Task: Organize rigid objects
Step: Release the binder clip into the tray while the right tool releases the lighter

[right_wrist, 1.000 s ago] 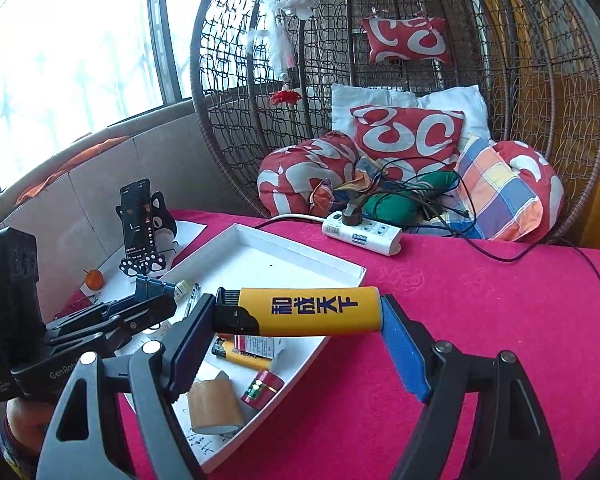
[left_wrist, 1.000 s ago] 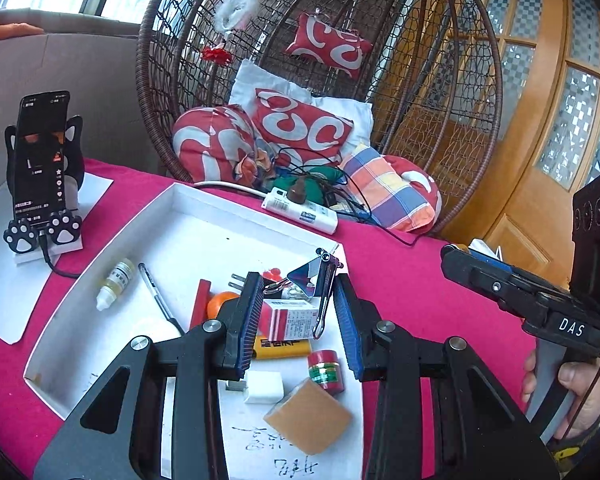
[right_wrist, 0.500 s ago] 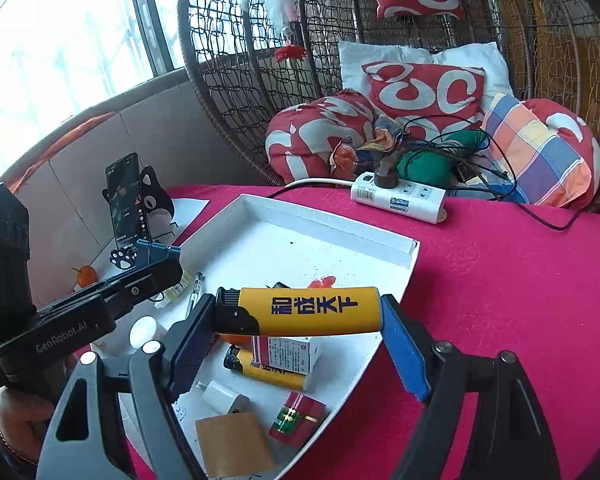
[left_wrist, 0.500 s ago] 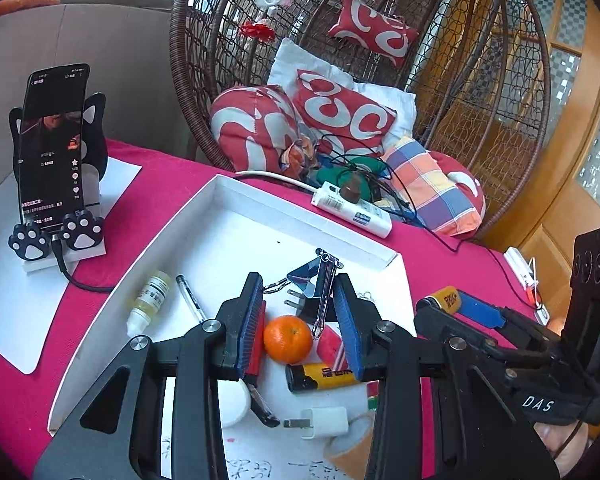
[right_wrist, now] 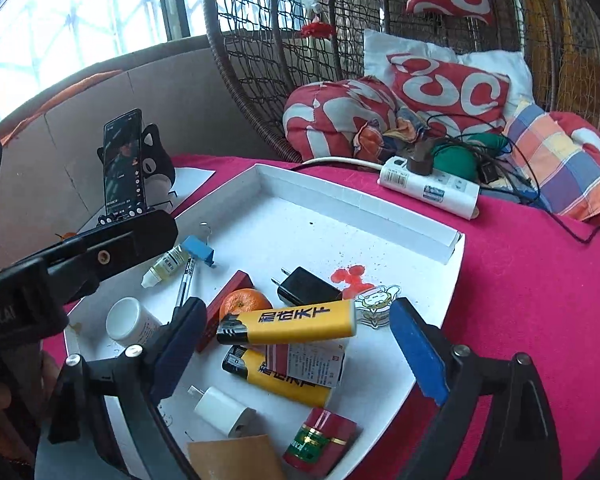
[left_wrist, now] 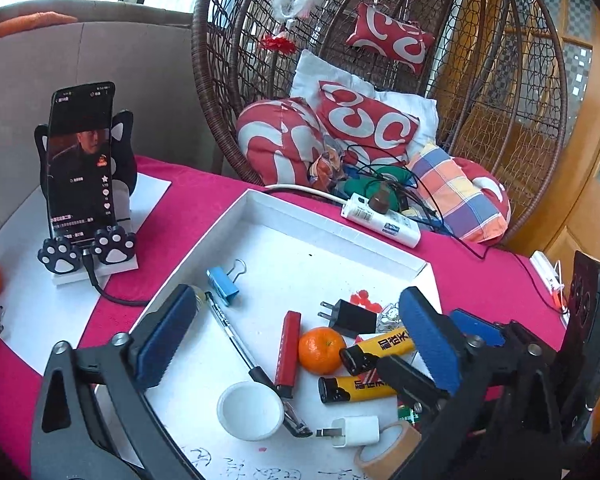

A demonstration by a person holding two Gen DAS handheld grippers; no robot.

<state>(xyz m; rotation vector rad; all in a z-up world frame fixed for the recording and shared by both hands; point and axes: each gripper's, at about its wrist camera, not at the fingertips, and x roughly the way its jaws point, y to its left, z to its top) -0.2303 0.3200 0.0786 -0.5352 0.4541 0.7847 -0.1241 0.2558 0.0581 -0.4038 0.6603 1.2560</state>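
Note:
A white tray (left_wrist: pixel 332 226) (right_wrist: pixel 364 204) on the red tablecloth holds several small objects. My left gripper (left_wrist: pixel 300 340) is open and empty above the tray; a blue binder clip (left_wrist: pixel 223 286) (right_wrist: pixel 198 250) lies beyond it. My right gripper (right_wrist: pixel 296 344) is open; a yellow lighter (right_wrist: pixel 288 324) (left_wrist: pixel 380 346) lies between its jaws, on a small box (right_wrist: pixel 306 362) and free of both pads. A second yellow lighter (right_wrist: pixel 278 378) (left_wrist: pixel 356 389), a tangerine (left_wrist: pixel 320 350) (right_wrist: pixel 246 302), a black plug (left_wrist: pixel 350 318) (right_wrist: pixel 306 290) and a pen (left_wrist: pixel 236 340) lie around.
Also in the tray are a white jar (left_wrist: pixel 250 410) (right_wrist: pixel 130 322), a white plug (left_wrist: pixel 356 431) (right_wrist: pixel 224 408), a tape roll (left_wrist: pixel 388 450), a red tin (right_wrist: pixel 320 442) and a dropper bottle (right_wrist: pixel 166 266). A phone on a cat stand (left_wrist: pixel 82 164) stands left. A power strip (left_wrist: pixel 380 220) lies behind.
My left gripper opened and let go of the blue binder clip, which now lies in the tray. My right gripper opened and released the yellow lighter into the tray.

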